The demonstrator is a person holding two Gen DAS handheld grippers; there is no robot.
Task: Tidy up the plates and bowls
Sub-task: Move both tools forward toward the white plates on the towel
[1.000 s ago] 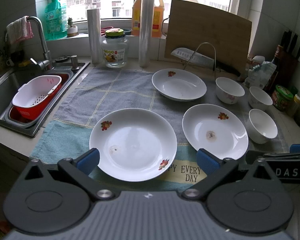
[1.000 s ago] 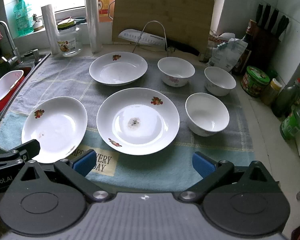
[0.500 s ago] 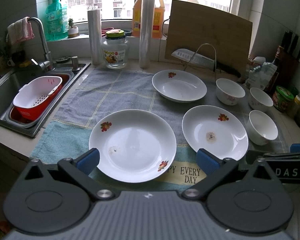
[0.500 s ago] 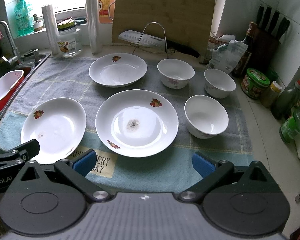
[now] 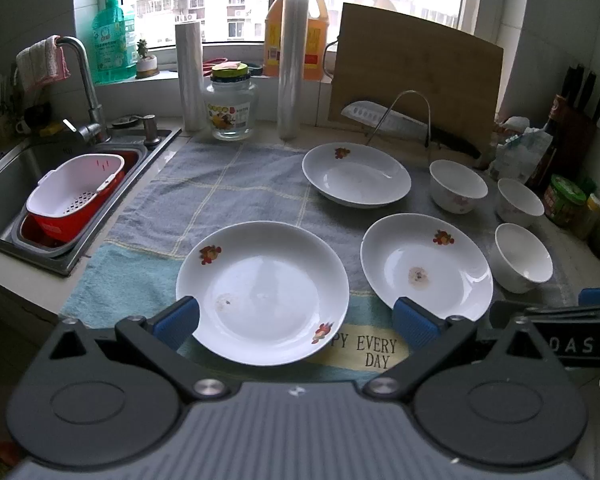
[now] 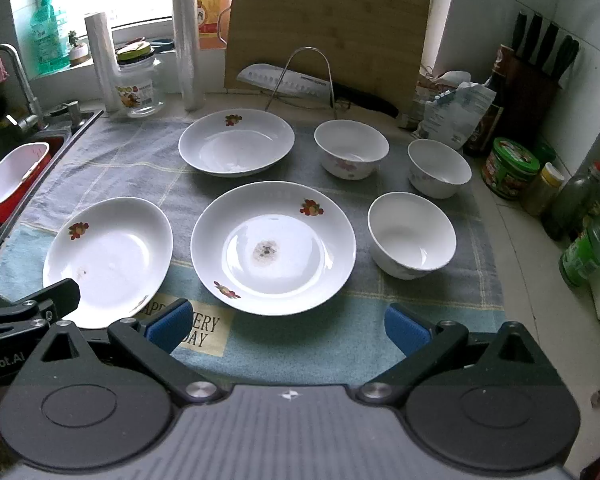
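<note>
Three plates point(image 6: 274, 246), three bowls point(image 6: 412, 234) on towel. Left tongs point(image 5: 296, 318) and right tongs point(image 6: 286, 326) released — pinch rims firmly, stack like with like.

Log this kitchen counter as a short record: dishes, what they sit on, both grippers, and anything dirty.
plates: three, near-left plate, stained plate, far plate
bowls: three, far bowl, right bowl, near bowl
stacking: none, all apart
surface: towel
dirt: brown spot in the middle of the stained plate
left gripper: jaws open, holding nothing
right gripper: jaws open, holding nothing
</note>
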